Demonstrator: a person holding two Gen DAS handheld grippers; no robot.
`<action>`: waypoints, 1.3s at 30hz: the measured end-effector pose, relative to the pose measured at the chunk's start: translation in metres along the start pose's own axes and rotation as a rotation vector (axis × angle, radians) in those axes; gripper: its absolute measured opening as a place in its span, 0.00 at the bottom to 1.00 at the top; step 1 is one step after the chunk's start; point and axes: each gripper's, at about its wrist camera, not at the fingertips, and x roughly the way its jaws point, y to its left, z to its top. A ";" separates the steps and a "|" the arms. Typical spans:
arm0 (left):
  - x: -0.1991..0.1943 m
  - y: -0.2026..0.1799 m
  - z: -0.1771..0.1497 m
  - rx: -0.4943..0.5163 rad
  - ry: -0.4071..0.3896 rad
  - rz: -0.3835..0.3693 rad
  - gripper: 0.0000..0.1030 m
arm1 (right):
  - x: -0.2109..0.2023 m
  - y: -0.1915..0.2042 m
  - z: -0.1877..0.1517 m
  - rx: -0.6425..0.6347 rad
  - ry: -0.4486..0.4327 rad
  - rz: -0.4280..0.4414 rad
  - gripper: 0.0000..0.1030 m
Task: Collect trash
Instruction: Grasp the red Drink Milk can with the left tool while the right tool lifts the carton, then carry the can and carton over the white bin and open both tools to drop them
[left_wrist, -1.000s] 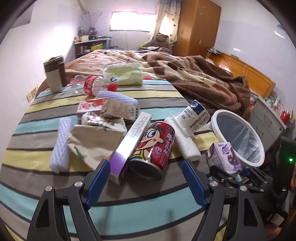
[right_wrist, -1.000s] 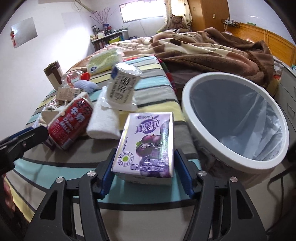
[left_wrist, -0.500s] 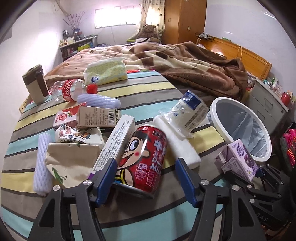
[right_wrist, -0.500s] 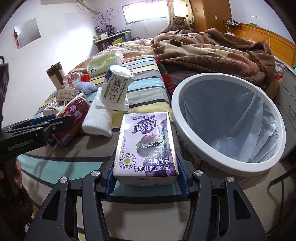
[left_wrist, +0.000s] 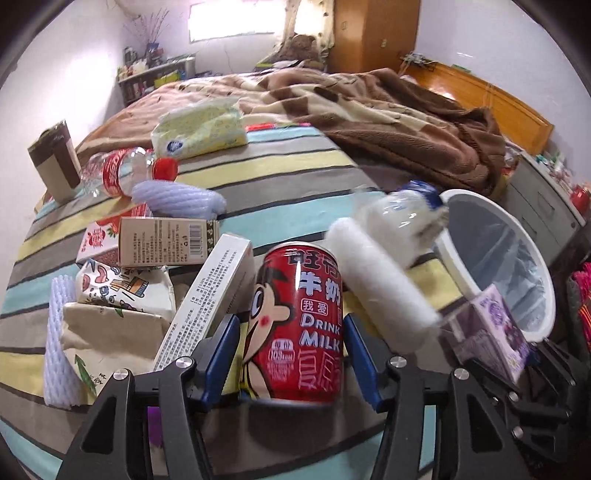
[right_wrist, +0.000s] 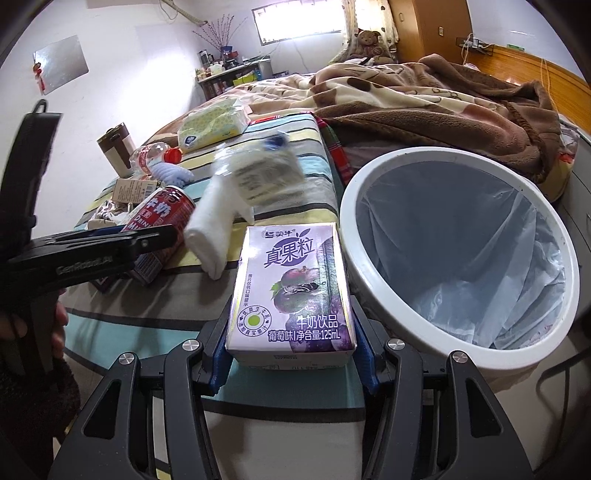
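Left tool (left_wrist: 291, 354) is being closed around the red milk can (left_wrist: 297, 321), which lies on the striped bed (left_wrist: 288, 173) between the blue pads, its long axis running along the fingers; contact cannot be confirmed. Right tool (right_wrist: 291, 354) is clamped on the purple drink carton (right_wrist: 291, 288), held just beside the white bin (right_wrist: 458, 251), which is to its right. The bin is judged nearer the right hand, so the carton can be dropped first.
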 end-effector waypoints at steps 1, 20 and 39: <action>0.003 0.000 0.000 -0.001 0.005 0.004 0.56 | 0.000 0.001 0.000 -0.005 0.000 0.000 0.54; -0.024 0.003 -0.008 -0.069 -0.036 -0.030 0.51 | -0.020 -0.006 0.010 -0.013 -0.067 0.026 0.54; -0.068 -0.091 0.011 0.052 -0.143 -0.117 0.51 | -0.057 -0.063 0.037 0.036 -0.168 -0.066 0.54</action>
